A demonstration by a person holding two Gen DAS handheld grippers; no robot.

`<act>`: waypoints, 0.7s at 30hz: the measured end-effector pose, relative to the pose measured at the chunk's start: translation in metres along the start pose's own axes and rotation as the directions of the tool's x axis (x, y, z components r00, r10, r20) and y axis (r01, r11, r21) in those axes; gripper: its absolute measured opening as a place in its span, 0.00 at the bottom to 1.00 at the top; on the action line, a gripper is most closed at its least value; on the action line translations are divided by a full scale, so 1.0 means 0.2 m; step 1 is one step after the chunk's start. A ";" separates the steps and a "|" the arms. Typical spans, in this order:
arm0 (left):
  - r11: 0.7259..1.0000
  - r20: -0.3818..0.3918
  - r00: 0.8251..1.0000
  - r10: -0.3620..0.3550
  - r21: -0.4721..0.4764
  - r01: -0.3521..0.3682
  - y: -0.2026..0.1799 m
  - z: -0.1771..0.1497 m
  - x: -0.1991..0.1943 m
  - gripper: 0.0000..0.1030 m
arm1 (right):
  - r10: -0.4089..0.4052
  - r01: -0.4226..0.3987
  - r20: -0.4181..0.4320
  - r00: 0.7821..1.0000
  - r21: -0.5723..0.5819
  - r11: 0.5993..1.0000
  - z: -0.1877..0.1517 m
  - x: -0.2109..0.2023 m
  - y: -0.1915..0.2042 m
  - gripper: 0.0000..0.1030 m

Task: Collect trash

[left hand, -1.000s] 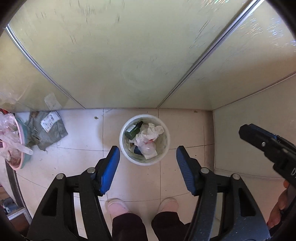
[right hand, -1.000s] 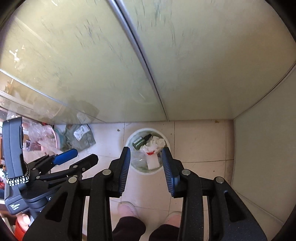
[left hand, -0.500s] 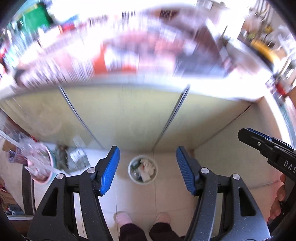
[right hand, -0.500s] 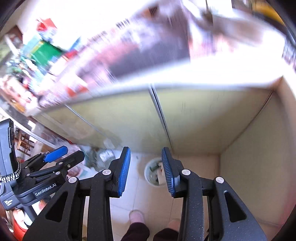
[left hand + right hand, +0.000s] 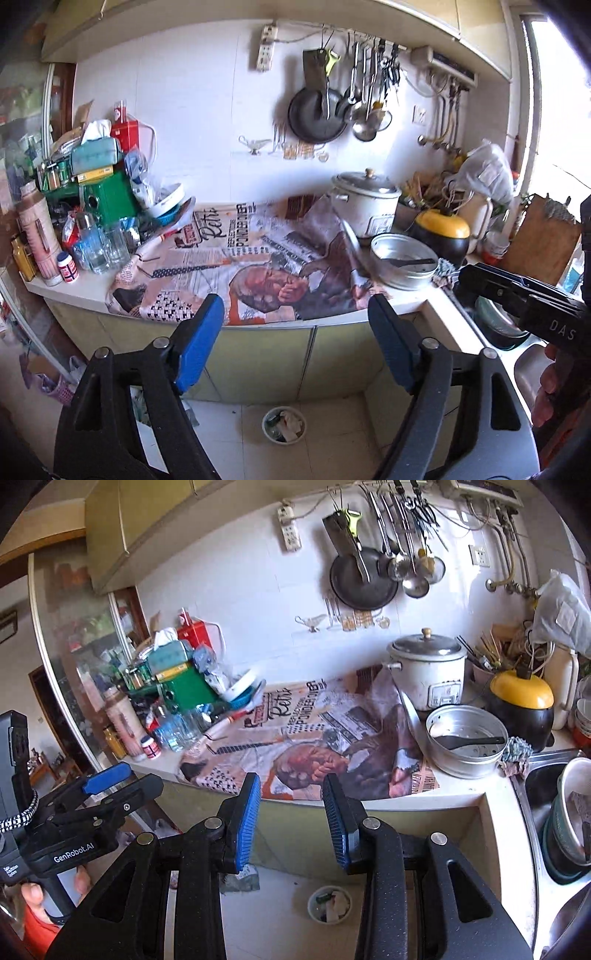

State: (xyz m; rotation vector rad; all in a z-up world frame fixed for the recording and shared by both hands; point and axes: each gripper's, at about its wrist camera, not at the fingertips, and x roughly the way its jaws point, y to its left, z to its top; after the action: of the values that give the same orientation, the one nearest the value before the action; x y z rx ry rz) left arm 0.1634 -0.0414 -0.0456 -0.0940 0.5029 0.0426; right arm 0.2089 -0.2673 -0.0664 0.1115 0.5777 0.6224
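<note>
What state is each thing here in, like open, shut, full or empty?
Left tool: open, holding nothing.
Right tool: open, holding nothing.
Trash bin: on the floor, uncovered, partly filled with trash.
Rice cooker: lid on.
Metal steamer pot: uncovered, black spoon lying inside.
Newspaper: spread across the counter.

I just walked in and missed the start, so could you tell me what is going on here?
A person holds two grippers facing a cluttered kitchen counter. The left gripper and right gripper are both open and empty. A white trash bin, already holding crumpled paper and a bottle, stands on the floor below. Spread newspaper covers the counter; nothing is grasped yet.
</note>
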 end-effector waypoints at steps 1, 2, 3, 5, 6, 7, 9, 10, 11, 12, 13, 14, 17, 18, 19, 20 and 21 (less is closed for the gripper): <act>1.000 0.022 1.000 -0.011 0.003 0.011 0.00 0.00 -0.08 0.86 | -0.005 0.005 0.015 1.000 -0.006 1.000 0.01 -0.04 0.04 0.36; 1.000 0.037 0.999 -0.015 0.008 0.015 0.00 0.00 -0.15 0.90 | -0.018 0.019 0.035 0.999 -0.014 1.000 0.02 -0.09 0.09 0.38; 1.000 0.048 0.999 -0.019 0.014 0.019 0.00 0.01 -0.20 0.92 | -0.032 0.033 0.054 0.998 -0.021 0.999 0.01 -0.14 0.12 0.41; 1.000 0.062 0.998 -0.022 0.023 0.021 0.00 0.00 -0.31 0.97 | -0.051 0.053 0.080 0.996 -0.031 0.998 0.01 -0.23 0.17 0.47; 1.000 0.069 0.997 -0.021 0.024 0.019 0.01 0.00 -0.35 0.99 | -0.057 0.060 0.085 0.995 -0.033 0.998 0.01 -0.27 0.20 0.53; 0.999 0.076 0.997 -0.022 0.027 0.020 0.02 -0.01 -0.40 0.99 | -0.059 0.063 0.093 0.994 -0.032 0.998 0.00 -0.29 0.22 0.56; 0.999 0.079 0.996 -0.035 0.034 0.032 0.04 -0.02 -0.48 0.99 | -0.059 0.063 0.112 0.992 -0.036 0.997 -0.03 -0.34 0.27 0.61; 0.999 0.079 0.996 -0.036 0.034 0.034 0.04 -0.03 -0.51 0.99 | -0.059 0.064 0.119 0.991 -0.039 0.997 -0.04 -0.37 0.28 0.67; 0.999 0.082 0.996 -0.037 0.032 0.034 0.05 -0.04 -0.54 0.99 | -0.061 0.067 0.127 0.990 -0.044 0.997 -0.05 -0.39 0.31 0.71; 0.999 0.086 0.996 -0.038 0.029 0.035 0.06 -0.05 -0.57 0.99 | -0.065 0.071 0.135 0.989 -0.045 0.996 -0.06 -0.41 0.33 0.79; 0.999 0.089 0.995 -0.038 0.026 0.036 0.06 -0.06 -0.60 0.99 | -0.068 0.075 0.145 0.987 -0.044 0.996 -0.07 -0.44 0.35 0.87; 0.999 0.093 0.995 -0.039 0.024 0.037 0.08 -0.07 -0.63 0.99 | -0.071 0.078 0.155 0.985 -0.042 0.996 -0.08 -0.46 0.37 0.90; 0.999 0.095 0.995 -0.040 0.017 0.039 0.10 -0.09 -0.69 0.99 | -0.066 0.076 0.168 0.984 -0.054 0.996 -0.10 -0.50 0.43 0.95; 0.999 0.094 0.995 -0.042 0.014 0.040 0.11 -0.10 -0.70 0.99 | -0.065 0.076 0.166 0.984 -0.061 0.995 -0.11 -0.51 0.45 0.95; 0.999 0.093 0.995 -0.043 0.010 0.042 0.11 -0.11 -0.71 0.99 | -0.064 0.076 0.165 0.984 -0.067 0.995 -0.12 -0.52 0.46 0.95; 0.999 0.093 0.995 -0.045 0.006 0.044 0.12 -0.12 -0.73 0.99 | -0.063 0.075 0.164 0.984 -0.070 0.995 -0.12 -0.52 0.48 0.95; 0.999 0.093 0.995 -0.045 0.002 0.045 0.13 -0.12 -0.74 0.99 | -0.061 0.073 0.162 0.985 -0.070 0.995 -0.13 -0.52 0.49 0.95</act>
State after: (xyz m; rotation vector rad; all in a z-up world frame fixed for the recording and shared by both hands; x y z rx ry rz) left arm 0.0212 -0.0214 0.0023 -0.1026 0.4072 0.0024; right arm 0.0760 -0.2506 -0.0119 0.0691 0.4009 0.5634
